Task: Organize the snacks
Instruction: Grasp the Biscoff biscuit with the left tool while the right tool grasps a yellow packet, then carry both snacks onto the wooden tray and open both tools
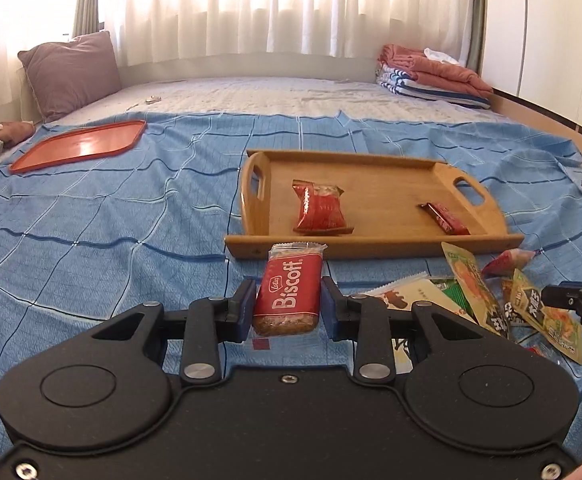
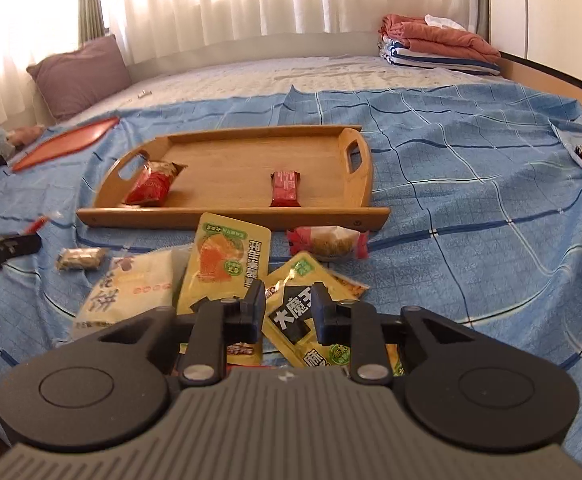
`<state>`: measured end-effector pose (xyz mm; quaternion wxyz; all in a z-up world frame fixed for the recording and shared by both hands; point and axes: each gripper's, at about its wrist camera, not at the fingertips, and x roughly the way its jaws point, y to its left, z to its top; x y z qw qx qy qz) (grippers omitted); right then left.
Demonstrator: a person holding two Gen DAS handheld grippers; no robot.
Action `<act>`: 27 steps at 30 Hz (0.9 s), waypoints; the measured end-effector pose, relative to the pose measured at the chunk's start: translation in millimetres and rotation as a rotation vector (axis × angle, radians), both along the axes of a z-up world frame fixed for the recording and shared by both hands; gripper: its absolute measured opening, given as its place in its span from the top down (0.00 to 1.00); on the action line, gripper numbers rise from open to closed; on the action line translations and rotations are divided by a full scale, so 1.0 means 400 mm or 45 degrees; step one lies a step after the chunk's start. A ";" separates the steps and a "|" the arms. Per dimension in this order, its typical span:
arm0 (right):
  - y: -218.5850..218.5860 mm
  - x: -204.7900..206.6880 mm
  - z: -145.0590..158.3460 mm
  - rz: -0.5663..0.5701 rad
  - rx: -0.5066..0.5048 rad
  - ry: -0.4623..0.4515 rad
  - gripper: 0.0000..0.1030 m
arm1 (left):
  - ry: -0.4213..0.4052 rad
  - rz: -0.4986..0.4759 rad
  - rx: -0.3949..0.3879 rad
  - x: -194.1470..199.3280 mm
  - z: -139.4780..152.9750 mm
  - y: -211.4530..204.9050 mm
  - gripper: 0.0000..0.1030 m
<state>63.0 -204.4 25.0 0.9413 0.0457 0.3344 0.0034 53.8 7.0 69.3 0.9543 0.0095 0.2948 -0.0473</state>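
We see a bed (image 1: 251, 96) under a blue checked sheet (image 1: 91, 220). On the sheet lies a wooden tray (image 1: 371, 246), holding a red snack bag (image 1: 321, 210) and a small red bar (image 1: 445, 218). An orange tray (image 1: 79, 146) sits well apart at far left. Near the wooden tray's front edge lies a pile of snacks (image 2: 227, 264). Our left gripper (image 1: 289, 304) is clamped on a Biscoff pack (image 1: 287, 296), held above the sheet just before the wooden tray. Our right gripper (image 2: 289, 312) pinches a yellow-and-black pouch (image 2: 295, 316) at the pile, jaws narrow.
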 end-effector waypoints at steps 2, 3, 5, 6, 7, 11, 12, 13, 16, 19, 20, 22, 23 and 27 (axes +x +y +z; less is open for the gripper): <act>-0.004 0.008 -0.012 -0.016 -0.013 0.020 0.50 | 0.002 -0.001 -0.015 0.000 0.003 0.002 0.69; -0.007 0.008 -0.022 -0.010 -0.008 0.026 0.47 | 0.004 -0.001 -0.015 0.000 0.001 0.003 0.69; -0.011 0.008 -0.041 -0.012 -0.004 0.032 0.34 | 0.015 0.002 -0.011 0.001 -0.009 0.008 0.69; -0.013 0.006 -0.053 -0.018 -0.007 0.036 0.33 | 0.023 0.002 -0.010 0.002 -0.014 0.010 0.69; -0.016 0.005 -0.063 -0.020 -0.005 0.042 0.32 | 0.030 0.003 -0.009 0.003 -0.019 0.011 0.69; -0.022 0.007 -0.085 -0.015 -0.045 0.006 0.15 | 0.046 0.003 0.006 0.008 -0.035 0.014 0.69; -0.022 0.012 -0.086 -0.002 -0.075 -0.012 0.13 | 0.049 0.002 0.010 0.010 -0.037 0.014 0.69; -0.024 0.021 -0.087 0.017 -0.103 -0.017 0.12 | 0.052 0.001 0.014 0.012 -0.038 0.014 0.69; -0.039 0.062 -0.097 0.098 -0.144 0.059 0.12 | 0.055 -0.001 0.018 0.016 -0.041 0.014 0.69; -0.052 0.076 -0.101 0.200 -0.119 0.124 0.20 | 0.056 0.000 0.027 0.021 -0.044 0.012 0.69; -0.050 0.073 -0.099 0.225 -0.134 0.134 0.24 | 0.059 0.001 0.029 0.024 -0.047 0.011 0.69; -0.045 0.063 -0.093 0.245 -0.155 0.147 0.30 | 0.068 0.003 0.029 0.028 -0.051 0.009 0.69; -0.043 0.057 -0.091 0.243 -0.163 0.152 0.32 | 0.072 0.002 0.027 0.030 -0.054 0.007 0.69; -0.038 0.028 -0.083 0.222 -0.177 0.168 0.36 | 0.079 -0.008 0.024 0.029 -0.061 -0.001 0.69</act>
